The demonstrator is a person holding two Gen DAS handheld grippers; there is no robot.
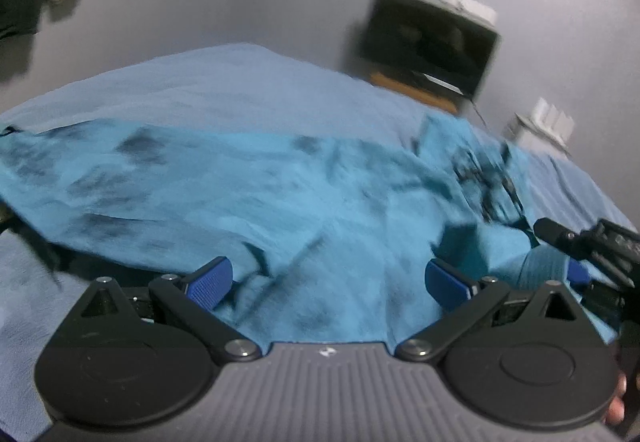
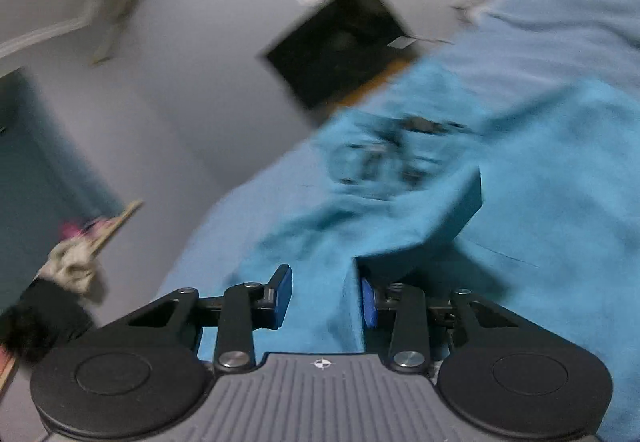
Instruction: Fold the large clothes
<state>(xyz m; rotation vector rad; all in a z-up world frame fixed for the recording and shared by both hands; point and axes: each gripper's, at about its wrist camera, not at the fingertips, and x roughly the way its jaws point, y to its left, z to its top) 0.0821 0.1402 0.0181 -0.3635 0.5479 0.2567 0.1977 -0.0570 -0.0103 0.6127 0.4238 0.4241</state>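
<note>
The teal garment, w/ dark blotches and a dark print, lies spread and rumpled over the light-blue bed sheet, its near edge bunched right under both tools. Left gripper stands wide, blue pads clear of the cloth on both sides, gripping nothing. Right gripper is abt halfway apart; a fold of the teal cloth runs up between its pads, but the frames are blurred and I see no clear pinch, so I read it as not clamped yet. Risks, as a judgement: if the right tool closes on that thick fold it may catch several layers or snag the sheet underneath too, so a lift would drag bedding along and skew the fold. W/ the left tool gripping nothing, only one corner would be controlled, so the garment could twist or sag to one side. The two tools sit near each other at the right of the left view, so a bump is possible. Writing: the print on the garment is too smeared to read; no brand legible, only a small round emblem on each tool body.
</note>
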